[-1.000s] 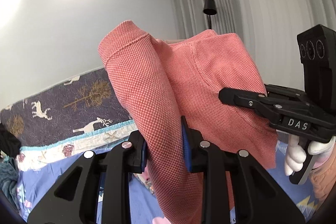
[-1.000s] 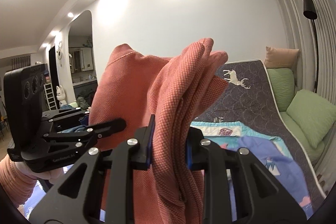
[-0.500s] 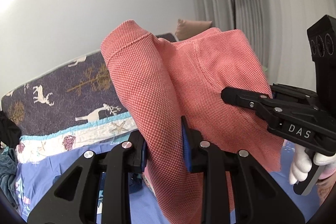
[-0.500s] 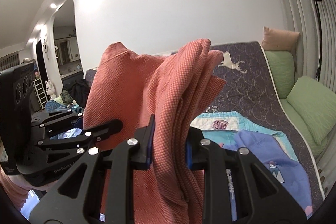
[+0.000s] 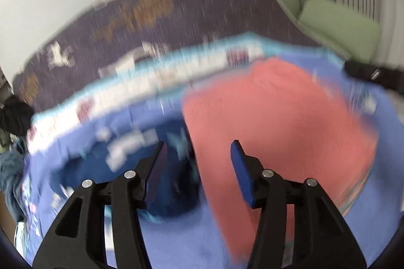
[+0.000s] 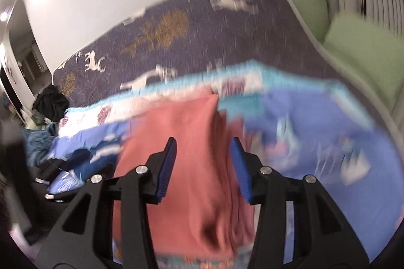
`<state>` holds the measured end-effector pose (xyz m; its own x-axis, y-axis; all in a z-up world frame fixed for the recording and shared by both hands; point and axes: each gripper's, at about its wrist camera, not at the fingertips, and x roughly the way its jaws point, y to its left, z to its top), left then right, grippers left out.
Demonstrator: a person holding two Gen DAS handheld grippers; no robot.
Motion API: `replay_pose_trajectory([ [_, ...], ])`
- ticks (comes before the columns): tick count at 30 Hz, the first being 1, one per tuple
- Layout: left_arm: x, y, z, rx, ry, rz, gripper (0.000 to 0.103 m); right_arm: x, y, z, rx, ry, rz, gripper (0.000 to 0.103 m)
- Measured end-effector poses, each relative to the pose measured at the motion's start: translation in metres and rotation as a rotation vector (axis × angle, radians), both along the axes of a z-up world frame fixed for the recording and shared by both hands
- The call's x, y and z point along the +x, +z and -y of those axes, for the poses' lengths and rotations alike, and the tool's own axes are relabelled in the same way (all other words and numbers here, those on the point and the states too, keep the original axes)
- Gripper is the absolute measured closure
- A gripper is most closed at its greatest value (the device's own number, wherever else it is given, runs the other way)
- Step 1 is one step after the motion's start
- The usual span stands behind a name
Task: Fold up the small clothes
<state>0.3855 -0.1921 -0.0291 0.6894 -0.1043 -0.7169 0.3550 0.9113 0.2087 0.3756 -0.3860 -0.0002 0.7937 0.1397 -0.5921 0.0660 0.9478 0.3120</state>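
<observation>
The coral-pink knit garment (image 5: 277,122) lies spread on the blue bedspread (image 5: 176,231), blurred by motion. My left gripper (image 5: 198,160) is open and empty above the garment's left edge. In the right wrist view the same garment (image 6: 181,155) lies below and between the fingers of my right gripper (image 6: 203,163), which is open and holds nothing. The right gripper's black tip (image 5: 366,73) shows at the far right of the left wrist view.
A dark purple quilt with deer and trees (image 6: 202,24) covers the bed's far side. Green cushions (image 6: 366,49) lie at the right by the curtain. A heap of dark and teal clothes (image 6: 48,102) sits at the left. A dark blue garment (image 5: 166,168) lies beside the pink one.
Both grippers opened and let go of the pink garment, which dropped from mid-air onto the bedspread. Both cameras tilted down toward the bed, with motion blur.
</observation>
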Motion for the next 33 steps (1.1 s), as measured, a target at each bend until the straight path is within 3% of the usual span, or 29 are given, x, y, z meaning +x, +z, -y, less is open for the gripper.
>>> replay_pose_trajectory([
  [2,-0.010,-0.015,-0.009,0.005,-0.012,0.016,0.042,-0.010,-0.022,0.001,-0.004,0.009,-0.031,0.057],
  [4,-0.022,-0.017,-0.018,-0.025,-0.014,0.049,0.040,-0.028,-0.038,-0.002,-0.007,0.016,-0.055,0.057],
  [8,-0.041,-0.003,-0.028,-0.070,-0.045,0.024,0.039,-0.062,-0.043,-0.010,-0.017,0.009,-0.041,0.055],
  [10,-0.052,0.005,-0.027,-0.076,-0.070,0.044,0.037,-0.088,-0.035,-0.019,-0.056,0.020,-0.016,0.053],
  [12,-0.077,0.018,-0.028,-0.110,-0.097,0.077,0.037,-0.105,-0.023,-0.026,-0.097,0.029,0.018,0.044],
  [13,-0.090,0.025,-0.030,-0.139,-0.114,0.093,0.033,-0.122,-0.014,-0.033,-0.131,0.027,0.047,0.040],
  [15,-0.114,0.038,-0.033,-0.174,-0.126,0.124,0.021,-0.149,-0.003,-0.043,-0.170,0.009,0.091,0.024],
  [16,-0.128,0.044,-0.035,-0.186,-0.132,0.146,0.020,-0.167,0.005,-0.048,-0.184,-0.009,0.124,0.021],
  [18,-0.157,0.059,-0.038,-0.207,-0.151,0.184,0.020,-0.198,0.018,-0.052,-0.182,-0.039,0.177,0.012],
  [21,-0.196,0.078,-0.046,-0.249,-0.142,0.234,0.007,-0.240,0.034,-0.049,-0.149,-0.105,0.253,0.005],
  [24,-0.234,0.093,-0.052,-0.264,-0.139,0.298,0.001,-0.277,0.047,-0.043,-0.107,-0.146,0.307,0.002],
  [27,-0.268,0.102,-0.053,-0.237,-0.121,0.354,0.001,-0.306,0.057,-0.044,-0.115,-0.135,0.299,0.002],
  [33,-0.321,0.110,-0.055,-0.205,-0.111,0.358,0.001,-0.350,0.065,-0.057,-0.139,-0.148,0.273,0.002],
])
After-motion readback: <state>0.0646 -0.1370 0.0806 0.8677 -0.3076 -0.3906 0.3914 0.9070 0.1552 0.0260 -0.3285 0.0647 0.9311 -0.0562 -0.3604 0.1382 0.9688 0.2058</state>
